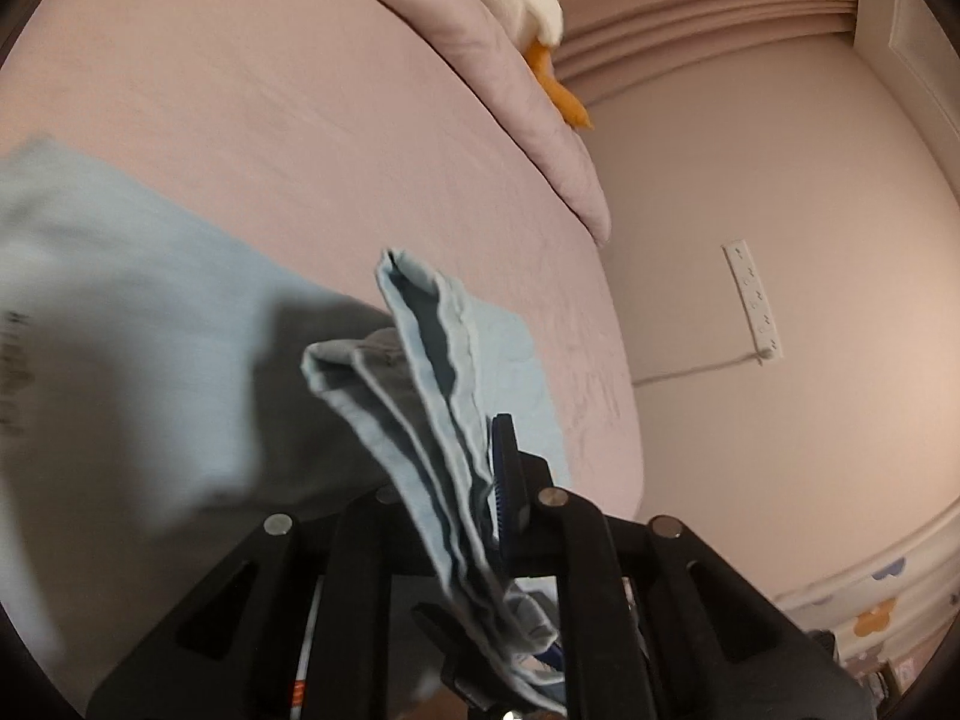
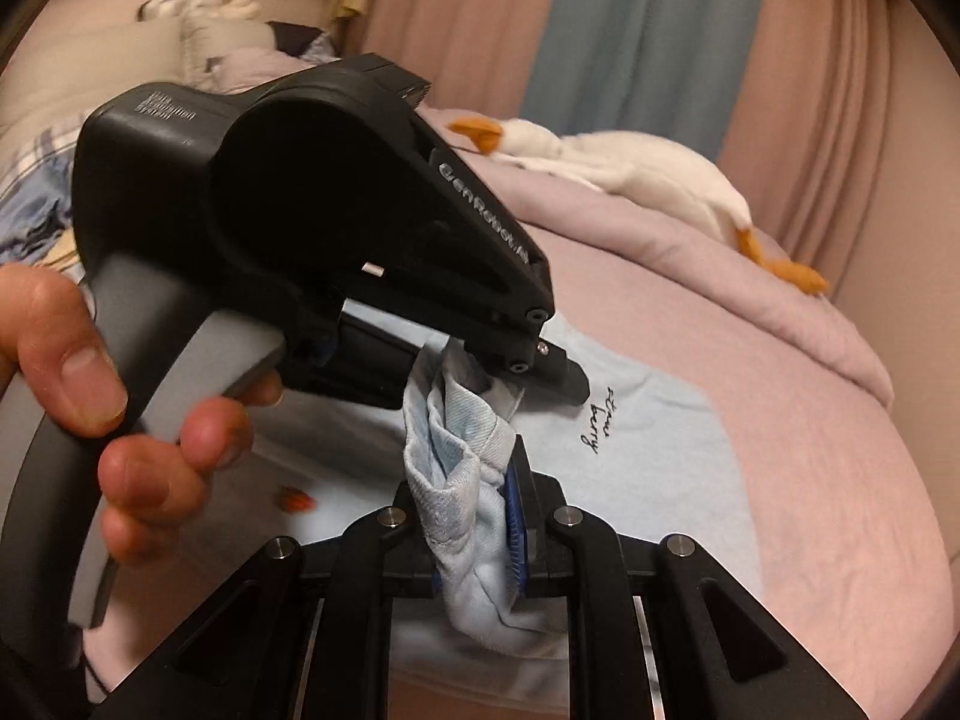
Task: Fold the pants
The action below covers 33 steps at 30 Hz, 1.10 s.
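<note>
Right now my left gripper (image 1: pixel 480 480) is clenched on a bunched edge of the light blue pants (image 1: pixel 150 330) — several folded layers stand up between its pads, and the blue pad (image 1: pixel 507 468) on the right presses into them. My right gripper (image 2: pixel 474 516) is clamped too, on a thick hem of the same pants (image 2: pixel 456 480), lifted off the bed. In the right wrist view, the left gripper (image 2: pixel 498 369) sits just beyond mine, biting the same bunch from the far side, with my left hand (image 2: pixel 78 372) wrapped around its grey handle at the near left. The rest of the pants lies spread on the pink bed sheet (image 2: pixel 840 510) below, with dark script lettering (image 2: pixel 597 420) showing. Farther off, a white plush goose (image 2: pixel 630 174) lies on the folded pink duvet (image 2: pixel 690 282) — curtains (image 2: pixel 648 30) hang behind it.
</note>
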Motion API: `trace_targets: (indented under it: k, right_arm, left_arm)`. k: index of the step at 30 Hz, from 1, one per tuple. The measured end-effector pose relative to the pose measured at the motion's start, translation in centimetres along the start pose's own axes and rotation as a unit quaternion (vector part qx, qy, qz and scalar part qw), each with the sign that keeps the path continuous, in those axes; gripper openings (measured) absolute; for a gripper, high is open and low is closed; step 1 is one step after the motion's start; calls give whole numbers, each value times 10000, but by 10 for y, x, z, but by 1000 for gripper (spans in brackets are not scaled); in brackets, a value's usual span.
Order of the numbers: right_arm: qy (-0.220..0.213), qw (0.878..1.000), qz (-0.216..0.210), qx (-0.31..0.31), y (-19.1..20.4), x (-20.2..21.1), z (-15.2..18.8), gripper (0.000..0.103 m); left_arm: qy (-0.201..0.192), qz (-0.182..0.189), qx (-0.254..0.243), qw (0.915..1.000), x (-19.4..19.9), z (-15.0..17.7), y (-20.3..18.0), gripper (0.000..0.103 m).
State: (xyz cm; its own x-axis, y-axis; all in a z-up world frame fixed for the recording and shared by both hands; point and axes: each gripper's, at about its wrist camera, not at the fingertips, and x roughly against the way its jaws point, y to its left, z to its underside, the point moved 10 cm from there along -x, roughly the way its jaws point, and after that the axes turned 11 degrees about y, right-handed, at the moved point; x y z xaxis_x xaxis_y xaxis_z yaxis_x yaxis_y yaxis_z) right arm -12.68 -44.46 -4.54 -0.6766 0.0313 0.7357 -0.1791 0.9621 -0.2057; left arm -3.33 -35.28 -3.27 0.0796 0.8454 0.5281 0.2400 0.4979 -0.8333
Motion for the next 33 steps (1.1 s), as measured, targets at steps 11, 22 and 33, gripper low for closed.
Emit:
trace_targets:
  k: [11,22,33]
  right_arm:
    - [551,9946,-806,362,56,-37,5,49]
    - [545,9781,-1600,-1214,-61,7,2,55]
    - [1610,9790,-700,-1034,-74,-43,45,24]
  left_arm:
    - [-374,-1025,408,9932,39,2,68,18]
    - [-838,-1450,-76,9858,72,2,42,35]
    - [330,-1989,-419,9786,-43,36,27,17]
